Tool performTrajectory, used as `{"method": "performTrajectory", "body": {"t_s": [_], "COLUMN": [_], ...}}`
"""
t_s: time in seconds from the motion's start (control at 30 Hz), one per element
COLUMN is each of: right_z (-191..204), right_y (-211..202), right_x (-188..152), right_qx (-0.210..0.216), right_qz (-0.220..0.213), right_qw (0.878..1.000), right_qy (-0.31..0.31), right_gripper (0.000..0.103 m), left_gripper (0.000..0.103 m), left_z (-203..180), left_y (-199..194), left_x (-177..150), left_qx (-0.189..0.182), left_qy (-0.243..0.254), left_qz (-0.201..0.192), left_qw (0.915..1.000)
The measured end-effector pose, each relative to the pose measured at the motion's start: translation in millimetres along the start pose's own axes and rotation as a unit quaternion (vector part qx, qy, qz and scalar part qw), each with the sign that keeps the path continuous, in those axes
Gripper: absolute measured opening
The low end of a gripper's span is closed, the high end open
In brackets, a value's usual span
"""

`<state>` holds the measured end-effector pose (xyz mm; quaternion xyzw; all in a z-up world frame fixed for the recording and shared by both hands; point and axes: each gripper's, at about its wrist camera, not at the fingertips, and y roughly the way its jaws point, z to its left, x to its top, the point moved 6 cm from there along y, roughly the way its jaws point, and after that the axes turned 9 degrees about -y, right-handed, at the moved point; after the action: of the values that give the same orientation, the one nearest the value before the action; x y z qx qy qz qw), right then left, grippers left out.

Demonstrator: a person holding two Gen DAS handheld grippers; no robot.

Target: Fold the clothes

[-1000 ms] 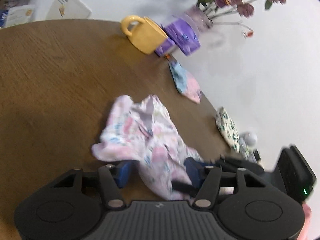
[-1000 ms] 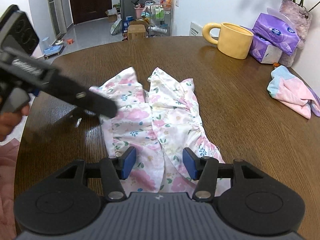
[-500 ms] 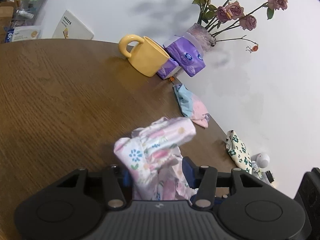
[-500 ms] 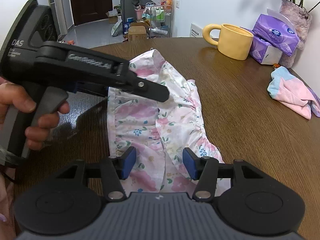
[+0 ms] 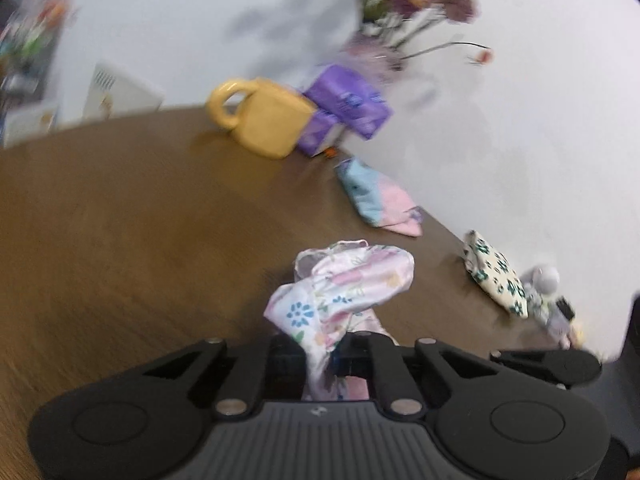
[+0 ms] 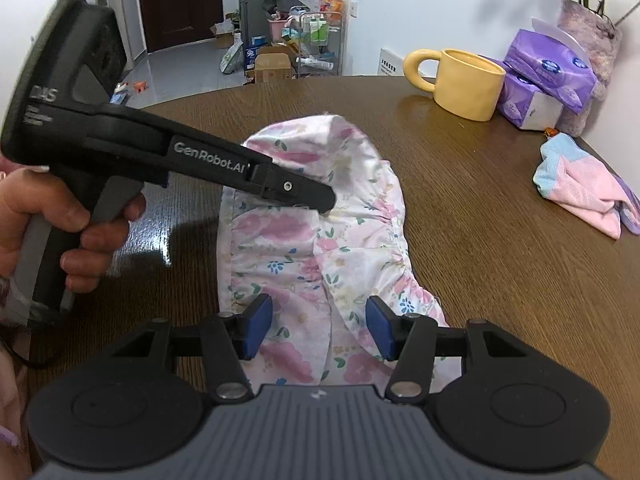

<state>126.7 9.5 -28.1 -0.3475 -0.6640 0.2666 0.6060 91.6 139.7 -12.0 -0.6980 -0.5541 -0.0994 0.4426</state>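
Observation:
A pink floral garment (image 6: 320, 240) lies on the round wooden table (image 6: 480, 240). My left gripper (image 5: 320, 356) is shut on the garment's far edge (image 5: 340, 292) and holds that edge lifted and folded over toward the near side; from the right wrist view it (image 6: 324, 204) reaches in from the left above the cloth. My right gripper (image 6: 316, 326) is open, with its blue pads on either side of the garment's near end, low over it.
A yellow mug (image 6: 464, 80), purple tissue packs (image 6: 540, 80) and a flower vase (image 6: 588, 52) stand at the far right. A folded pink and blue cloth (image 6: 584, 188) lies by the right edge. A folded floral cloth (image 5: 496, 276) lies near the wall.
My left gripper closed on the garment's far edge, lifted it and carried it over toward the near side. My right gripper stayed open and still.

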Motion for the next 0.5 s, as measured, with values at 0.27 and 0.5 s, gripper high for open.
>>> {"method": "performTrajectory", "body": {"t_s": [0.27, 0.5], "right_z": [2.8, 4.9], "right_y": [-45.0, -84.5], "right_x": [-6.4, -45.9], "right_qx": [-0.01, -0.033], "right_qz": [-0.014, -0.01], "right_qw": [1.0, 0.997], "right_qy": [0.009, 0.076], "right_gripper": [0.057, 0.063], "left_gripper": [0.008, 0.008], "left_z": [-23.7, -39.2], "left_y": [-8.2, -13.0], "left_x": [-1.5, -4.9], "left_qx": [-0.022, -0.036], "left_qy": [0.081, 0.135], "left_qz": [-0.009, -0.014], "left_qw": [0.9964, 0.9901]}}
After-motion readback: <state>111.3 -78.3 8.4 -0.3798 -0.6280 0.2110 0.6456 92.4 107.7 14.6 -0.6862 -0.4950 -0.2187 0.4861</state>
